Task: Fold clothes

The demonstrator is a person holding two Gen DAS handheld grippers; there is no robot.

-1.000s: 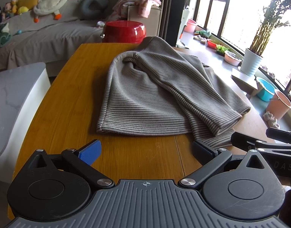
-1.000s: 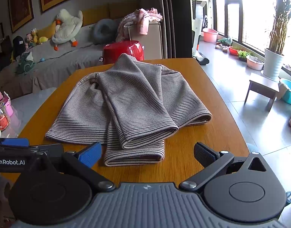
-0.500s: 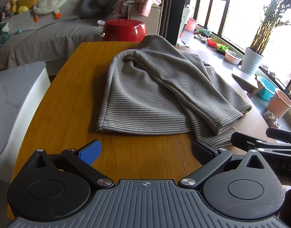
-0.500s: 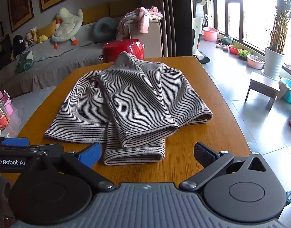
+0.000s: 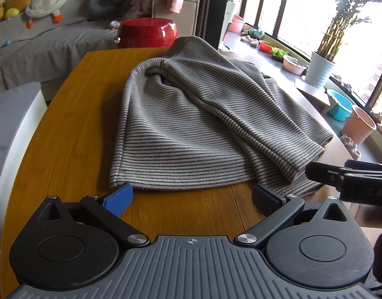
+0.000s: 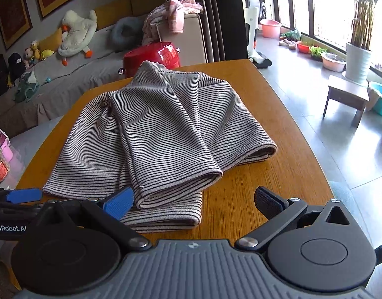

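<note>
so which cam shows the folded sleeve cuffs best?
Right wrist: both stacked sleeve cuffs lie near centre, their edges visible. Left wrist catches the same cuffs side-on at the right, partly behind the right gripper.

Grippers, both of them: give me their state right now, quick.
Left gripper: open, holding nothing, low at the near hem of the striped garment.
Right gripper: open, holding nothing, its blue finger over the garment's near folded edge.

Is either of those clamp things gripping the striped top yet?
No, both the left gripper and right gripper stand open, short of the striped top.
</note>
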